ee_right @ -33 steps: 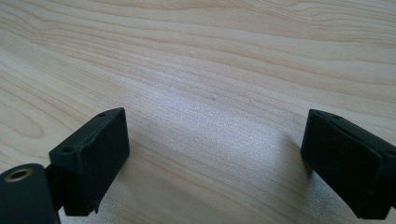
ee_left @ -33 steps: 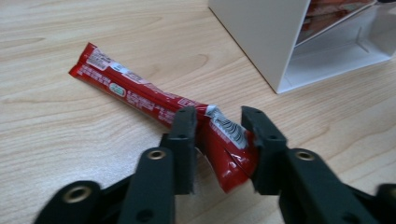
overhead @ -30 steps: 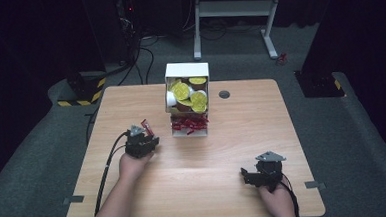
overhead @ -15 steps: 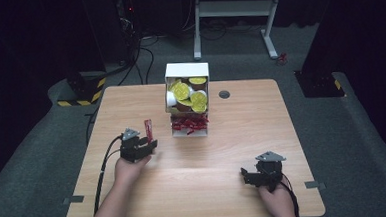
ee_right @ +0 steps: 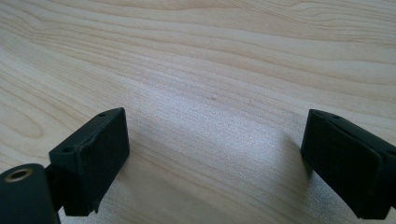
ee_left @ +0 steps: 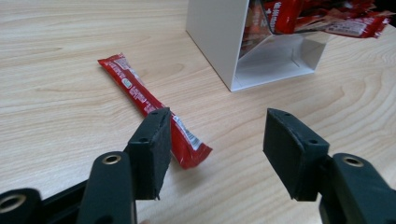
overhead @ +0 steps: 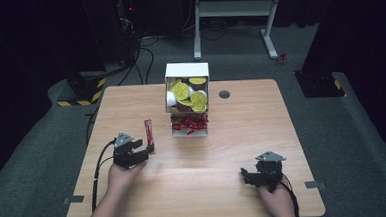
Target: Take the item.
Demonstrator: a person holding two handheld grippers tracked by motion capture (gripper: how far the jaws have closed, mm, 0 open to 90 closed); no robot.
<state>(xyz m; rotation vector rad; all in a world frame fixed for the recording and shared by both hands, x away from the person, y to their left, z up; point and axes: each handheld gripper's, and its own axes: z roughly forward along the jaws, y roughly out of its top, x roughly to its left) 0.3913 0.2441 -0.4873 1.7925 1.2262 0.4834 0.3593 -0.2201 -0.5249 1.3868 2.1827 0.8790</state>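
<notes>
Table: pale wood-grain top, smooth, low sheen. Red packet: thin plastic film, glossy, printed, crimped at the ends. White box: matt, smooth walls, likely card or plastic; cannot tell which. More glossy red packets inside it. Left gripper: jaws matt black, pads faintly grainy, brass-like screw eyelets. Right gripper: same matt black. Floor: grey carpet, rough.
</notes>
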